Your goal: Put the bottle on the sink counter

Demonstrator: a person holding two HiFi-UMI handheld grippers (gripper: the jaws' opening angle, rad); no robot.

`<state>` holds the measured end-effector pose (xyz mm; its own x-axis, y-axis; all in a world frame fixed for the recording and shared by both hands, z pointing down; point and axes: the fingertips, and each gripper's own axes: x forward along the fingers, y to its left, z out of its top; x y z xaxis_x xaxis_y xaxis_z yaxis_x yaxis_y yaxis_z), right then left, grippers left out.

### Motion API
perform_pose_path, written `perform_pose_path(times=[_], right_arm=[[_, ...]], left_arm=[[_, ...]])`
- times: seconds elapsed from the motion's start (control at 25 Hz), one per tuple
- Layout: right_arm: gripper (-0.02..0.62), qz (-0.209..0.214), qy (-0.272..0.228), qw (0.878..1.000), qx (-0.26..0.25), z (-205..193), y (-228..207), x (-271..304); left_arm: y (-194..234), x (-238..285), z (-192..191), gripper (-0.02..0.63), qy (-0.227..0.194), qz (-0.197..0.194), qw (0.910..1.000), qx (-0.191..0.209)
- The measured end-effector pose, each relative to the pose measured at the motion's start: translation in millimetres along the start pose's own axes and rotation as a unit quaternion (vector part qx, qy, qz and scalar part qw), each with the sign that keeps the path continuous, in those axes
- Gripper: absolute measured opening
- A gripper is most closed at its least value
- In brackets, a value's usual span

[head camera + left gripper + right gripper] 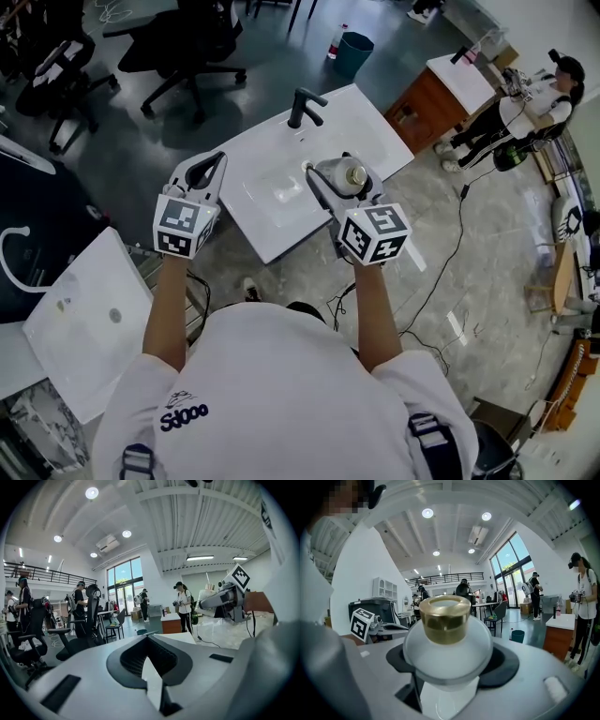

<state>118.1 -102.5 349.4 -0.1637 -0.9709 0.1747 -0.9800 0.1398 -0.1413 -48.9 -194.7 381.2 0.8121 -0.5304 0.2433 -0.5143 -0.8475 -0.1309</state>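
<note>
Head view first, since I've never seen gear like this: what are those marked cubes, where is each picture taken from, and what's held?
No robot here: a person holds a tool in each hand; the marked cubes belong to those tools. The head view looks down from the person's head; the other two cameras ride on the tools. The right gripper clamps a gold-capped bottle in its tongs over the white sink counter with its black faucet. The left gripper has its tongs shut, empty.
</note>
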Motion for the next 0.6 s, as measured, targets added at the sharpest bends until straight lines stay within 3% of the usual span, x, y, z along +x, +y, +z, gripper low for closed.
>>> perform_pose_path(times=[0.32, 0.6], right_arm=[[0.351, 0.017, 0.021, 1.0, 0.0, -13, -15, 36], [0.351, 0.06, 0.049, 0.997, -0.016, -30, -28, 80]], left_arm=[[22, 18, -14, 0.002, 0.022, 0.017, 0.9995, -0.017], [35, 40, -34, 0.002, 0.051, 0.044, 0.9971, -0.034]])
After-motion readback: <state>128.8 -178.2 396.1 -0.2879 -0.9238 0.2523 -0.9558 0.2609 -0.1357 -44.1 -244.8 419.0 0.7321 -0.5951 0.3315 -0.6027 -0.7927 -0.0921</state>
